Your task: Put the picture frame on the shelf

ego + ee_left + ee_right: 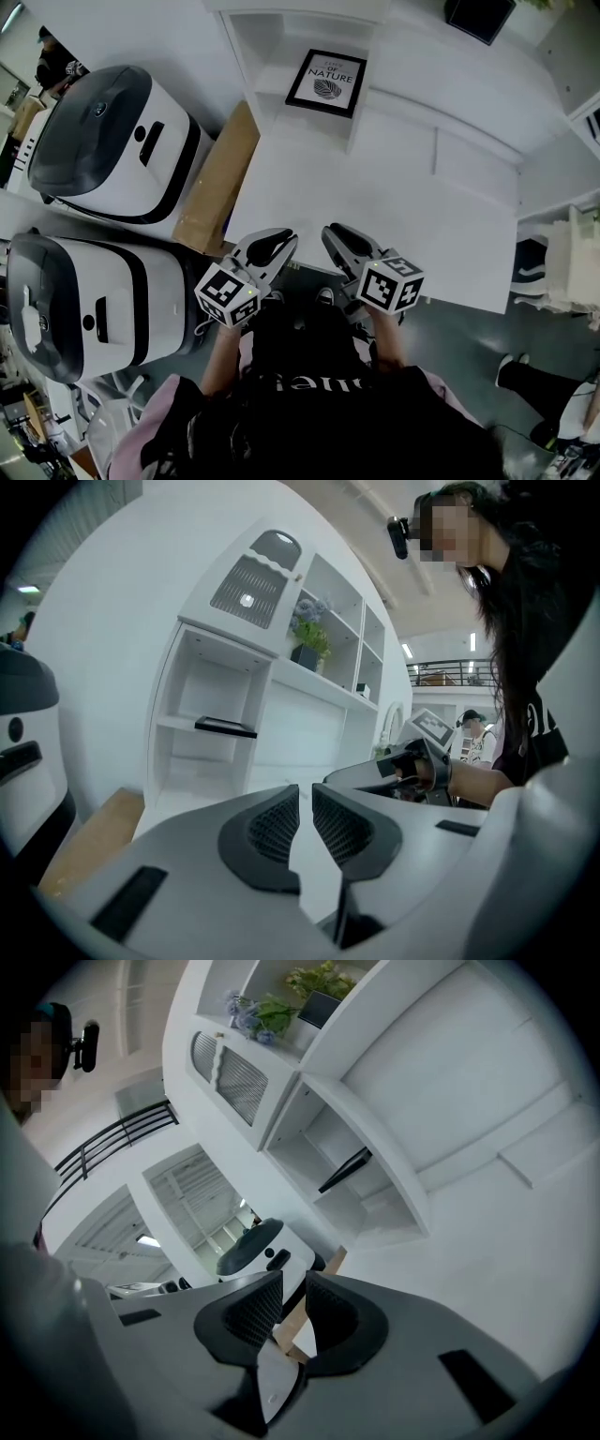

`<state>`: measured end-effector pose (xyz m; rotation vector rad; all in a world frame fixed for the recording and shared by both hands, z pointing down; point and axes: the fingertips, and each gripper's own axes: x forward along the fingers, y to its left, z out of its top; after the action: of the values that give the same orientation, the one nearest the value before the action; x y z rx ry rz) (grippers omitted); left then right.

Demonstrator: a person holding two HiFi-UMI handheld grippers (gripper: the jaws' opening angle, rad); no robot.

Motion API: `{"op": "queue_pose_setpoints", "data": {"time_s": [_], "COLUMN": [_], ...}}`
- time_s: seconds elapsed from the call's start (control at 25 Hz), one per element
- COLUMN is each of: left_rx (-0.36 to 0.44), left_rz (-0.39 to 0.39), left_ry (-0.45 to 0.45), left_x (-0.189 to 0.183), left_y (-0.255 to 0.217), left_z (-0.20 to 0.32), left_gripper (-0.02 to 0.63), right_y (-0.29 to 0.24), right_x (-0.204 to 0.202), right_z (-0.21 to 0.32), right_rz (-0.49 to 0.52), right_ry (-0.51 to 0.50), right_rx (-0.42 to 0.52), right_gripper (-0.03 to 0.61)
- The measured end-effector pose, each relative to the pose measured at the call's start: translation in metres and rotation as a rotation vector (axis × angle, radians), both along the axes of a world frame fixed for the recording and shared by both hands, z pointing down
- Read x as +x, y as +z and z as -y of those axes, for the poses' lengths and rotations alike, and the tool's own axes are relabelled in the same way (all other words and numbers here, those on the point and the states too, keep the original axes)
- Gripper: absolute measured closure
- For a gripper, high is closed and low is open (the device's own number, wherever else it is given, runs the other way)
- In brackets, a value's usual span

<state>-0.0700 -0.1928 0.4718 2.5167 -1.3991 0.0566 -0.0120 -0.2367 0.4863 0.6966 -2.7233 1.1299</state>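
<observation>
— What are the tools gripping?
— Nothing. The left tool (305, 810) is standing nearly closed and the right tool (292, 1303) slightly ajar, both hovering at the counter (394, 202) edge.
— And the picture frame (326, 82)?
— It is lying flat on the shelf (267, 80); seemingly nothing is remaining.

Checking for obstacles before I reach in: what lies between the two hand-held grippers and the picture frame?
Nothing: the head view shows only bare white countertop up to the picture frame, lying flat on the shelf.
</observation>
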Motion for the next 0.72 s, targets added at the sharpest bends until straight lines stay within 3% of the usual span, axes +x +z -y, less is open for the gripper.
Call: {"op": "queue_pose_setpoints", "data": {"time_s": [0.72], "left_rx": [0.015], "left_rz": [-0.035], "left_ry": [0.153], "left_x": [-0.049], "left_y": [-0.009], "left_z": [-0.048], "left_gripper": [0.562], "right_y": [-0.019], "right_x": [-0.044], "right_z": [-0.054], "right_rz": [-0.068], "right_ry": [0.145], "right_rx": [0.109], "right_gripper": [0.508]}}
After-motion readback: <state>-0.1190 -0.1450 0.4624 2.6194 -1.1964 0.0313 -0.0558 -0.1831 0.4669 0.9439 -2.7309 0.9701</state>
